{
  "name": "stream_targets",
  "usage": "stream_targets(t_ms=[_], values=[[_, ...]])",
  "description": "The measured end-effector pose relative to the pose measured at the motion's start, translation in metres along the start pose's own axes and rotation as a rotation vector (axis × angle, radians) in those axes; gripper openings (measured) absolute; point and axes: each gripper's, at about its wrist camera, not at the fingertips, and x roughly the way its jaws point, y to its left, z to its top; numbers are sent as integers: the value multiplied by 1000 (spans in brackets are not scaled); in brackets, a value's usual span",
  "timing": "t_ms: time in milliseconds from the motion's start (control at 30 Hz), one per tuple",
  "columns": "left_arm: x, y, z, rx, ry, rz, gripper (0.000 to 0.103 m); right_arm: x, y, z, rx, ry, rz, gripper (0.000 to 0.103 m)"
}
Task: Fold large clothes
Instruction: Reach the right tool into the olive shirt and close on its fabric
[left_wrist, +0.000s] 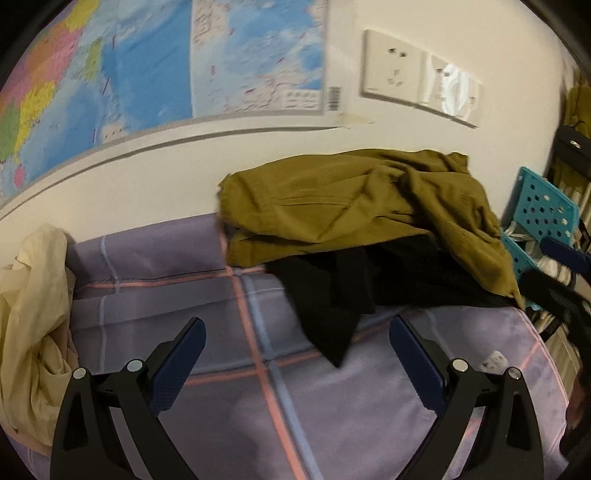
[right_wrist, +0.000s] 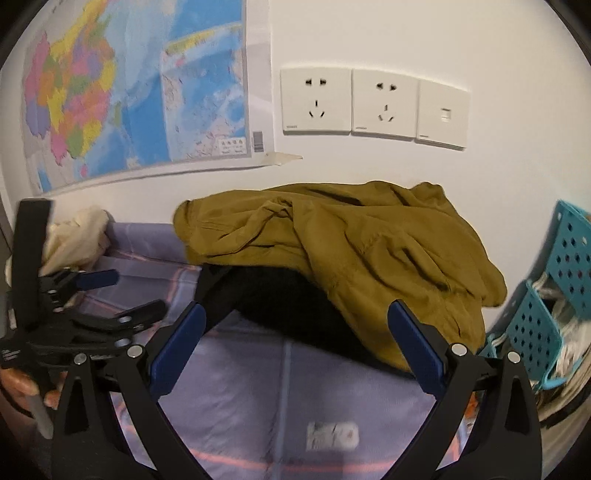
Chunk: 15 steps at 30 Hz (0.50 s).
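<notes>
An olive-brown garment (right_wrist: 354, 254) lies crumpled on a black garment (right_wrist: 280, 299) at the wall end of the plaid-sheeted bed (left_wrist: 236, 373), with the left hand-held gripper (left_wrist: 297, 334) and right hand-held gripper (right_wrist: 295, 317) both spread wide, empty, short of the pile.

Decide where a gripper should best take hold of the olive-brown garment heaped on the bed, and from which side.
Probably the olive-brown garment's straight hemmed edge at its left end, approached from the open bedsheet side. That edge lies fairly flat and exposed; the right side is crumpled over the black garment.
</notes>
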Motion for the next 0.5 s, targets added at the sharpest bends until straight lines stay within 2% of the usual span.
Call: stream_targets(t_ms=[300, 333, 400, 433, 467, 500], values=[[15, 25, 4, -35, 18, 34, 96, 96, 6, 34, -132, 105, -47, 88], [16, 27, 4, -34, 20, 39, 96, 107, 5, 38, -129, 118, -46, 85], [18, 30, 4, -36, 21, 44, 96, 121, 5, 43, -125, 127, -39, 75], [19, 31, 4, -37, 24, 47, 96, 127, 5, 45, -131, 132, -45, 62], [20, 33, 4, -39, 26, 50, 96, 129, 7, 47, -149, 126, -46, 43], [21, 37, 4, -46, 25, 54, 96, 128, 8, 48, -172, 119, -55, 35]])
